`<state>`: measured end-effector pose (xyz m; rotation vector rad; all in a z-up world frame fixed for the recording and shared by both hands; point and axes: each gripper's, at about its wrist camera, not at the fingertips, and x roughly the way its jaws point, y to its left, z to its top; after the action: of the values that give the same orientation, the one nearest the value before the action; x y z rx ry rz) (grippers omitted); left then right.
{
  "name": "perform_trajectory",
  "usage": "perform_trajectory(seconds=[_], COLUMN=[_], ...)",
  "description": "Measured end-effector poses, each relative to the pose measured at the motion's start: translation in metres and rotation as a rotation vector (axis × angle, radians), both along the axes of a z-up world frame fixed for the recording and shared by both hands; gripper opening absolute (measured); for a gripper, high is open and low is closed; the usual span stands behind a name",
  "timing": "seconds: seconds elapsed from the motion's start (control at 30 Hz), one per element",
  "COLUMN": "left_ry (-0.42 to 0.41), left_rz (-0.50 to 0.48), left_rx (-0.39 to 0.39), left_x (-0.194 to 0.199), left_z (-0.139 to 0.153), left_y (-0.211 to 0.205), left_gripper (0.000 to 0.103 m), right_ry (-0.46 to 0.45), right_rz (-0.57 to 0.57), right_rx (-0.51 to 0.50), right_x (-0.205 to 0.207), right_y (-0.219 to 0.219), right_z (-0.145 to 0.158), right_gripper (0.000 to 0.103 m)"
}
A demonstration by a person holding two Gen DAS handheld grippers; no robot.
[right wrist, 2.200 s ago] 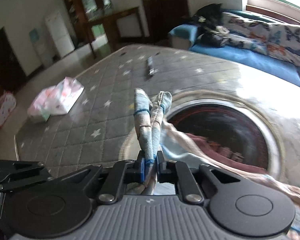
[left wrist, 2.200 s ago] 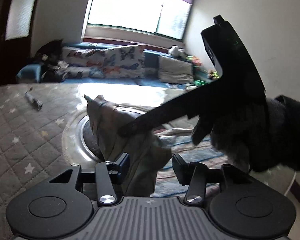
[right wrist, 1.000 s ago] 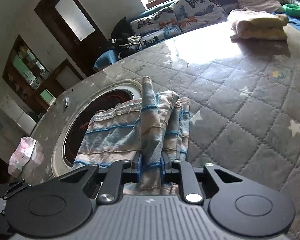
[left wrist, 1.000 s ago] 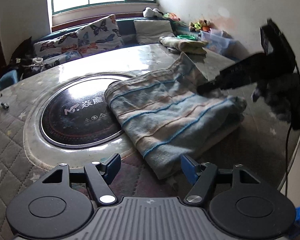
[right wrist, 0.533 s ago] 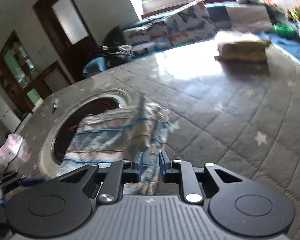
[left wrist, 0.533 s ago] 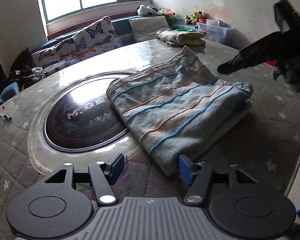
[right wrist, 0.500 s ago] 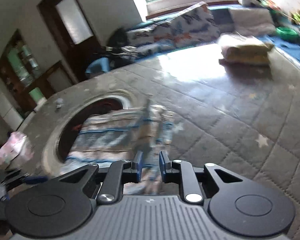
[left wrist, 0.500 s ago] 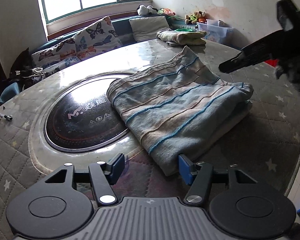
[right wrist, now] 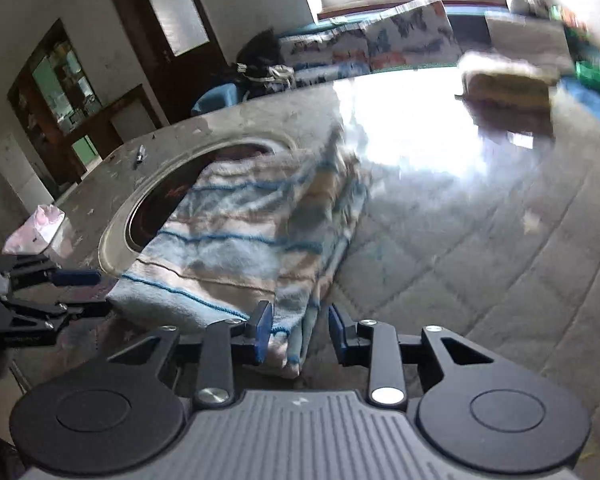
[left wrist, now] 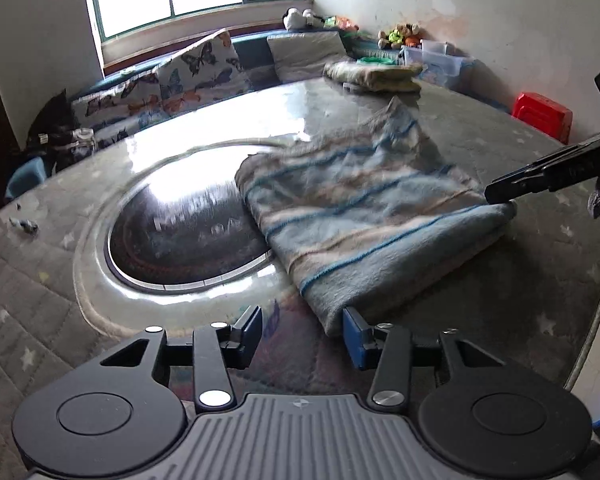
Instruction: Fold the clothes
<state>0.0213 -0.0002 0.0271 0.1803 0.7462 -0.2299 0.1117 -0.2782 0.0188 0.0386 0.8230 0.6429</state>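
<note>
A folded striped blue and beige cloth point(left wrist: 360, 216) lies flat on the round quilted table point(left wrist: 40, 312), partly over the dark glass centre disc point(left wrist: 180, 232). My left gripper point(left wrist: 302, 332) is open and empty just short of the cloth's near corner. My right gripper point(right wrist: 298, 332) is open, its jaws standing either side of the cloth's folded edge point(right wrist: 292, 320) without gripping it. The right gripper also shows in the left wrist view point(left wrist: 512, 188) at the cloth's far right corner. The left gripper shows in the right wrist view point(right wrist: 72, 292) at the cloth's left corner.
A folded yellowish garment pile point(left wrist: 374, 74) sits at the table's far edge. A small dark object point(left wrist: 24, 226) lies on the table's left. A pink tissue pack point(right wrist: 36, 232) lies near the rim. A red stool point(left wrist: 542, 114) and a cushioned bench point(left wrist: 188, 76) stand beyond.
My right gripper has opened and let go of the cloth's folded edge, which now rests on the table. My left gripper stayed open and shifted slightly.
</note>
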Motion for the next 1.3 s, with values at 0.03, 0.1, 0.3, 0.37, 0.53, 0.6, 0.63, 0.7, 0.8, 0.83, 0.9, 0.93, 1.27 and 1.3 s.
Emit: perform_trajectory(seconds=[0.03,0.1,0.3,0.37,0.53,0.6,0.63,0.7,0.8,0.83,0.9,0.93,1.27,1.3], left_ry=[-0.017,-0.051,-0.076,-0.073,-0.064,-0.058,-0.052,-0.040,-0.020,-0.014,0.004,0.016,0.008,-0.004], left_rz=[-0.004,-0.017,-0.078,-0.106,-0.179,-0.211,-0.226,-0.256,-0.303,-0.318,-0.338,-0.344,-0.356,-0.341], left_rx=[-0.006,-0.024,-0.080,-0.089,-0.113,-0.123,-0.130,-0.143,-0.159,-0.162,-0.164,-0.165,-0.173,-0.170], left_x=[0.000,0.002,0.023,0.031,0.051,0.058,0.062,0.068,0.072,0.072,0.075,0.076,0.085,0.088], left_z=[0.005,0.015,0.022,0.020,0.014,0.011,0.009,0.006,-0.001,-0.003,-0.009,-0.012,-0.013,-0.011], left_y=[-0.001,-0.004,-0.025,-0.034,-0.055,-0.065,-0.070,-0.079,-0.090,-0.093,-0.097,-0.099,-0.087,-0.083], left_gripper=[0.047,0.047,0.047,0.047,0.045,0.045,0.045,0.045,0.045,0.045,0.045,0.045,0.045,0.045], right_ry=[-0.018,-0.045,-0.023,-0.006,-0.030,-0.053,-0.064,-0.073,-0.075,-0.074,-0.061,-0.047,-0.126,-0.137], right_rz=[0.009,0.031,0.114,0.104,0.057,0.045,0.039,0.040,0.055,0.061,0.053,0.036,-0.036,-0.033], right_rx=[-0.001,0.008,-0.019,-0.020,0.008,0.013,0.015,0.015,-0.005,-0.016,-0.048,-0.059,-0.083,-0.069], right_x=[-0.002,-0.005,-0.012,-0.009,0.012,0.031,0.040,0.059,0.083,0.091,0.108,0.115,0.123,0.121], right_y=[0.002,0.006,0.023,0.020,0.009,0.012,0.014,0.021,0.035,0.040,0.048,0.048,0.038,0.038], right_z=[0.005,0.013,0.003,0.000,0.021,0.029,0.032,0.035,0.031,0.027,0.016,0.009,0.014,0.019], right_gripper=[0.030,0.030,0.030,0.029,0.030,0.030,0.030,0.030,0.030,0.030,0.030,0.030,0.029,0.029])
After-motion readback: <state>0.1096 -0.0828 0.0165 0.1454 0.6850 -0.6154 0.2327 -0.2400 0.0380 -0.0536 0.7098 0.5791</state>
